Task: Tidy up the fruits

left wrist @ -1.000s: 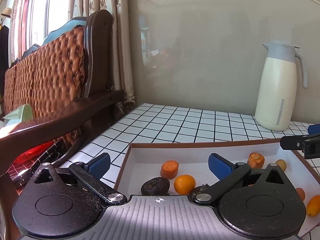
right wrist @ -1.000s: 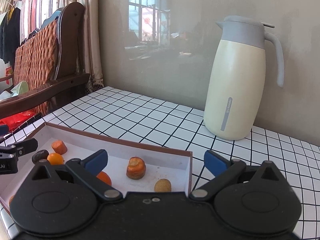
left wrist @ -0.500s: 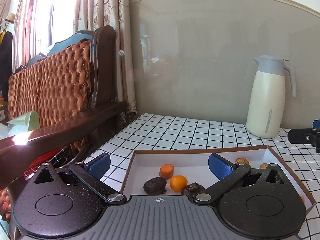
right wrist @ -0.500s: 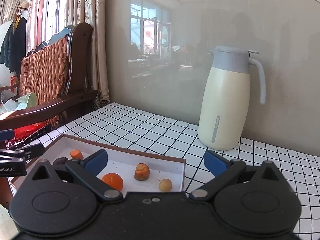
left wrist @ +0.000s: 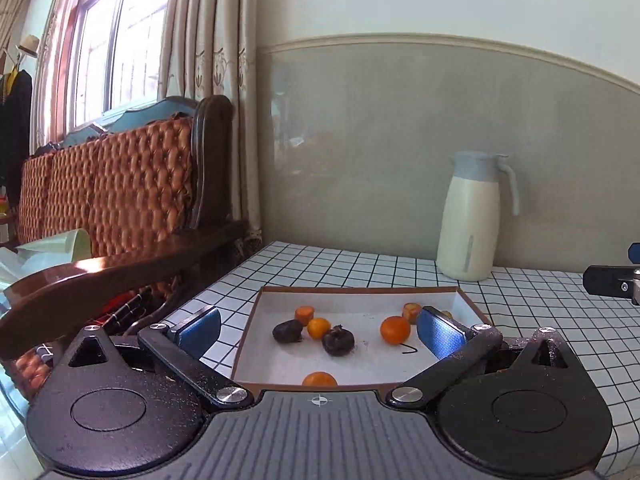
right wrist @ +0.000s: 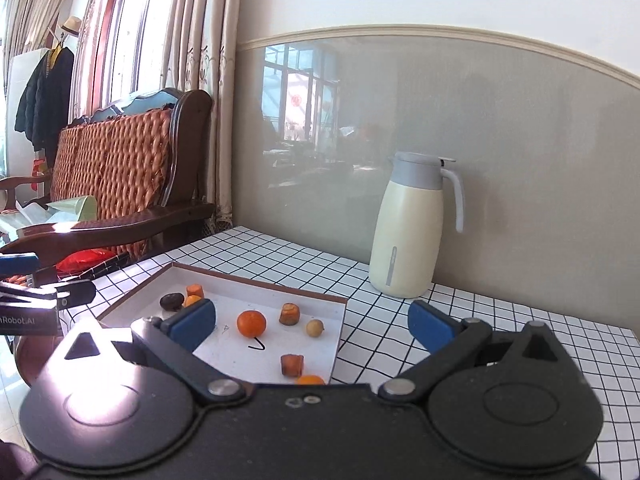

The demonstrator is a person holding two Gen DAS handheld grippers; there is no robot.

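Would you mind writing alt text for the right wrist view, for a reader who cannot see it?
The open right gripper hovers empty above a shallow white tray on a checked tabletop; the tray holds scattered small fruits, among them an orange near a black mark. A cream jug stands behind by the wall, and the left gripper shows at the left edge.

A home living room: tufted wooden sofa [right wrist: 120, 168], curtained window [right wrist: 132, 36], thermos jug [right wrist: 412, 224] on a tiled table [right wrist: 480, 320].
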